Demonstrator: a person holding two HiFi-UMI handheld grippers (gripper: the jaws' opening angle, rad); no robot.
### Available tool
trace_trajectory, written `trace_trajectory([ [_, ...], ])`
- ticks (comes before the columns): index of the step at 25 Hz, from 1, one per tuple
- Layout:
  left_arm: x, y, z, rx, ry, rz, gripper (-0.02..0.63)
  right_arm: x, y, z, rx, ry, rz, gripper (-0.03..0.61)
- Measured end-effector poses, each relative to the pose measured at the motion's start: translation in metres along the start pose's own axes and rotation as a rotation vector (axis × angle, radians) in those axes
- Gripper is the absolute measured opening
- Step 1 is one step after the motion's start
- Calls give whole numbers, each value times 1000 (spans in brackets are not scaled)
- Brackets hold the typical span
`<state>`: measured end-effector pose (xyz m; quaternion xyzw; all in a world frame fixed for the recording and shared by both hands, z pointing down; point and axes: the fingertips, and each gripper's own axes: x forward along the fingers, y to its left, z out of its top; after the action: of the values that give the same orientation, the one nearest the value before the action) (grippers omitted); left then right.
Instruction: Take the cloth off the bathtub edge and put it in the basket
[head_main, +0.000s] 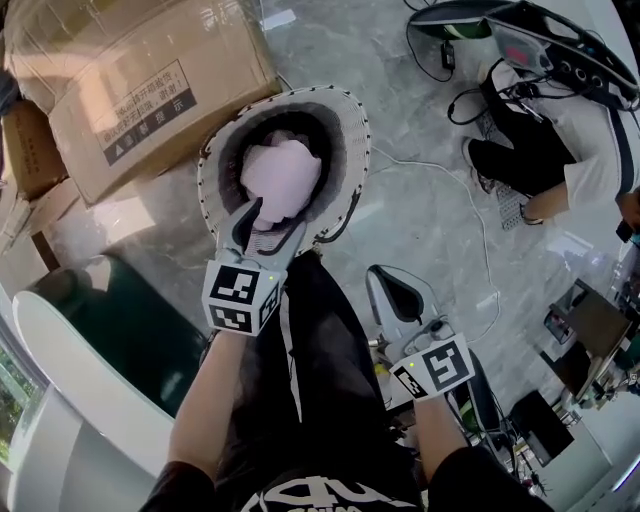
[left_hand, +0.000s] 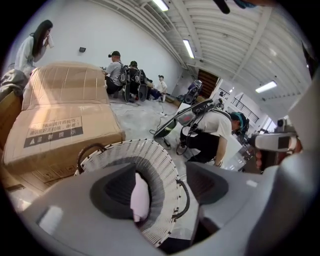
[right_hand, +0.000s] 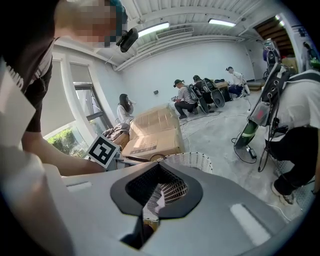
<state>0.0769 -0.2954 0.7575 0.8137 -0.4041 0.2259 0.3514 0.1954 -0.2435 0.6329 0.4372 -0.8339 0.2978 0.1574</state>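
Observation:
The pink cloth (head_main: 283, 178) lies bunched inside the white woven basket (head_main: 345, 130) on the floor. My left gripper (head_main: 268, 222) hangs just over the basket's near side, its jaws wide apart and pressing on nothing. In the left gripper view the cloth (left_hand: 140, 197) shows down in the basket (left_hand: 155, 155) between the spread jaws of the left gripper (left_hand: 165, 192). My right gripper (head_main: 395, 290) is off to the right near my leg, jaws together and empty. Past the right gripper (right_hand: 152, 200) in its own view stands the basket (right_hand: 192, 160).
A large cardboard box (head_main: 140, 90) stands left of the basket. The white bathtub edge (head_main: 60, 380) curves along the lower left. A person (head_main: 560, 130) crouches at the upper right among gear, and a cable (head_main: 470, 210) runs across the floor.

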Motion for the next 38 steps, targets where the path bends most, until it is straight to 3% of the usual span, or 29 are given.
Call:
trace_trajectory([
  [10,-1,-14,2,40,25,-27,318,-2,-1,0,-3,3,6,9],
  [15,-25,-16,18,53,32,-14,317,-1,5,25,-28,-19,6,9],
  [20,-59,-36,42,-2,17,-34,307,-14,19,53,-56,-19,33,9],
  [27,-105,-57,89,27,-20,-59,239,-25,57,91,-89,-42,102,9],
  [33,-145,-83,123,19,-46,-132,98,-46,79,112,-17,-81,135,9],
  [35,-157,-92,140,33,-69,-149,-3,-51,87,128,-37,-102,140,9],
  [38,-172,-105,162,79,-95,-172,-3,-56,98,153,-70,-145,149,9],
])
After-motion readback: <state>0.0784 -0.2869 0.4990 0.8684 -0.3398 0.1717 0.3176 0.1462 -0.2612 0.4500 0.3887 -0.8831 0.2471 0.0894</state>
